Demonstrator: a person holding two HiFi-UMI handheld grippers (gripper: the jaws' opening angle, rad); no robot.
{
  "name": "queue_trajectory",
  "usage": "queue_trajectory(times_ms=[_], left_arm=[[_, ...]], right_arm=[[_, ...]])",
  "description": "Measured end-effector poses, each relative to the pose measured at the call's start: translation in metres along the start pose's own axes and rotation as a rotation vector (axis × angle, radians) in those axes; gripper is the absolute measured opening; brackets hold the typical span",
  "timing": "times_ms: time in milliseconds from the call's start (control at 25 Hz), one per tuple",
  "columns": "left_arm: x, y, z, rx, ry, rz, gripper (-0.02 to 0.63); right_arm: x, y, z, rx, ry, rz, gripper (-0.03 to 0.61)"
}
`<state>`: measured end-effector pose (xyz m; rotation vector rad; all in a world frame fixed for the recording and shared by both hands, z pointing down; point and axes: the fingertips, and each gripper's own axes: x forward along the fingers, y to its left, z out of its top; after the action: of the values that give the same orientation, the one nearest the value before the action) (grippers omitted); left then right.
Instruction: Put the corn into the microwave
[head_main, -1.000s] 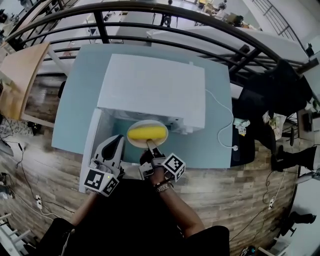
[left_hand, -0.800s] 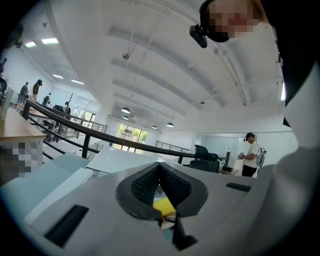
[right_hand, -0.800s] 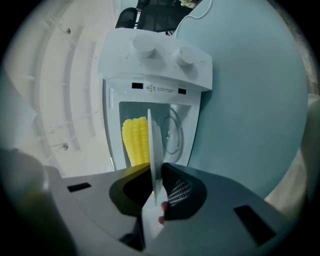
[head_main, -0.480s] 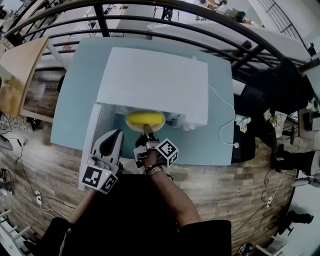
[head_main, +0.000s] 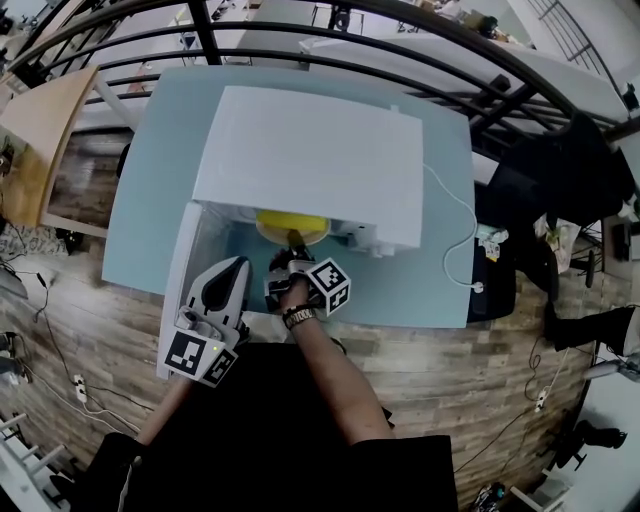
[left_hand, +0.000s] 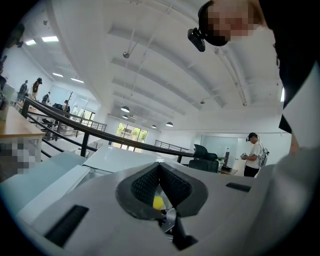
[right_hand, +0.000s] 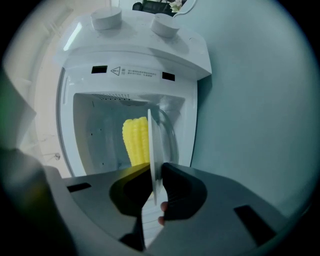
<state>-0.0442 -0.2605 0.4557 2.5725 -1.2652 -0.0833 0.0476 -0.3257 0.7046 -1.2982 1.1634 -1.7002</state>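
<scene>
A white microwave (head_main: 300, 150) stands on the pale blue table (head_main: 420, 290), its door (head_main: 185, 265) swung open to the left. The yellow corn (head_main: 290, 224) lies on a white plate (head_main: 263, 232) that is partly inside the cavity. My right gripper (head_main: 294, 241) is shut on the plate's near rim. In the right gripper view the plate (right_hand: 154, 145) shows edge-on between the jaws of that gripper (right_hand: 156, 185), with the corn (right_hand: 135, 140) beyond it in the cavity. My left gripper (head_main: 228, 272) is by the open door, shut and empty; the left gripper view shows it (left_hand: 160, 182) tilted up toward the ceiling.
A white cable (head_main: 455, 230) runs from the microwave across the table's right side. A black railing (head_main: 200, 40) curves behind the table. A wooden desk (head_main: 40, 140) stands at the left and dark bags (head_main: 560, 180) at the right. A person (left_hand: 254, 152) stands far off.
My right gripper has pushed the plate with the corn forward, from in front of the opening to partly inside the microwave. The left gripper has barely moved.
</scene>
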Motion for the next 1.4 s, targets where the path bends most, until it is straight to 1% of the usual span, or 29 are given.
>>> queue_trajectory(times_ms=[160,440,680,1000,1200,1280,1400], left_arm=[[-0.005,0.002,-0.003,-0.01,0.006,0.004,0.003],[-0.003,0.003,-0.005,-0.025,0.006,0.013,0.003],[-0.008,0.004,-0.009,-0.035,0.015,0.02,0.003],[-0.012,0.008,-0.014,-0.039,0.024,0.026,0.003],[-0.013,0.008,-0.015,-0.04,0.028,0.031,0.003],[-0.013,0.007,-0.016,-0.042,0.028,0.031,0.003],[-0.013,0.007,-0.016,-0.045,0.031,0.031,0.003]], right_arm=[[0.004,-0.005,-0.003,-0.004,0.002,-0.017,0.037],[0.011,-0.02,0.002,0.018,0.015,-0.061,0.037],[0.019,-0.024,-0.001,0.019,0.043,-0.078,0.037],[0.033,-0.032,-0.001,0.033,0.051,-0.136,0.035],[0.036,-0.032,0.001,0.02,0.069,-0.162,0.035],[0.036,-0.032,0.003,0.018,0.069,-0.166,0.035],[0.035,-0.028,0.004,0.017,0.075,-0.146,0.037]])
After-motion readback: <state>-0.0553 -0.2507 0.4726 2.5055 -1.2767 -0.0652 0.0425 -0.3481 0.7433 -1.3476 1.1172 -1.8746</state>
